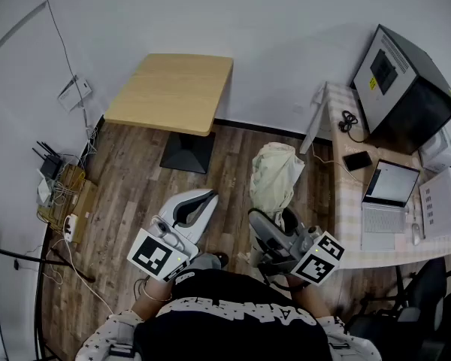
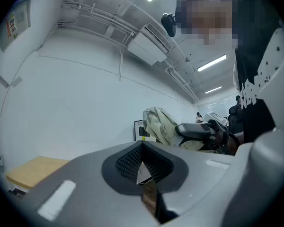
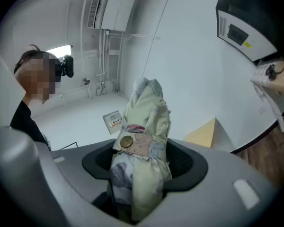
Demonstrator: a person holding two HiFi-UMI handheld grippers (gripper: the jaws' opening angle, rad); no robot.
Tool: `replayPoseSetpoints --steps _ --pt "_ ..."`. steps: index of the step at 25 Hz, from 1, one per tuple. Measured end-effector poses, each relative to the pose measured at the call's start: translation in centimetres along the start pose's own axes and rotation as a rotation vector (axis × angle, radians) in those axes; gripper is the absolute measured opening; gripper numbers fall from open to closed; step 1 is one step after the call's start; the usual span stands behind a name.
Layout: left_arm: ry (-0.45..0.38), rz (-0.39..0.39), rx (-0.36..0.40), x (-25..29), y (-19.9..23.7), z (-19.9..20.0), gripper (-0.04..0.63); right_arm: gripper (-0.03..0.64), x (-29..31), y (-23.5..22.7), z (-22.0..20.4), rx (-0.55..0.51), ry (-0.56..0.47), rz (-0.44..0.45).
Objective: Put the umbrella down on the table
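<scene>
Right tongs stand wide but full, pinching the folded umbrella low on its cream bundle, just under the buttoned strap. Left tongs are pressed together on nothing, held level beside them. So the umbrella is up in the air in front of the person, well apart from the bare wooden surface at the far side of the room.

Here is my worry: that grip is on soft, squashy cloth, with most of the bundle sticking out beyond the pads. I reckon it could sag, swing or slide out on the way over and land on the plank floor. A roundish bundle let go near the edge, or from too high, may also roll off.

The wooden surface looks small, on a single dark foot, with nothing on it. To the right runs a desk under a checked cloth, crowded with a laptop, a phone and a black box. Cables pile up at the left wall.
</scene>
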State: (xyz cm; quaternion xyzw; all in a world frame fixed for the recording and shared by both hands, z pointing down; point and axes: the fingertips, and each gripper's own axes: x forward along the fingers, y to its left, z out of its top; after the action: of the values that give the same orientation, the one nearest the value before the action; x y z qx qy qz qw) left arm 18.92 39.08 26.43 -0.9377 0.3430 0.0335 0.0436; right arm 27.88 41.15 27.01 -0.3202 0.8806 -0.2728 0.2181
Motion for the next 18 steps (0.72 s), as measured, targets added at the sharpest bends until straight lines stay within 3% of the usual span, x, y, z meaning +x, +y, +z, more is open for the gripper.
replayPoseSetpoints --steps 6,18 --pt "0.01 0.006 -0.008 -0.2 -1.7 -0.1 -0.005 0.298 -1.7 0.0 0.0 0.016 -0.005 -0.005" --pt "0.108 0.032 -0.005 -2.3 -3.8 -1.3 -0.005 0.298 -3.7 -0.2 -1.5 0.008 -0.007 -0.017"
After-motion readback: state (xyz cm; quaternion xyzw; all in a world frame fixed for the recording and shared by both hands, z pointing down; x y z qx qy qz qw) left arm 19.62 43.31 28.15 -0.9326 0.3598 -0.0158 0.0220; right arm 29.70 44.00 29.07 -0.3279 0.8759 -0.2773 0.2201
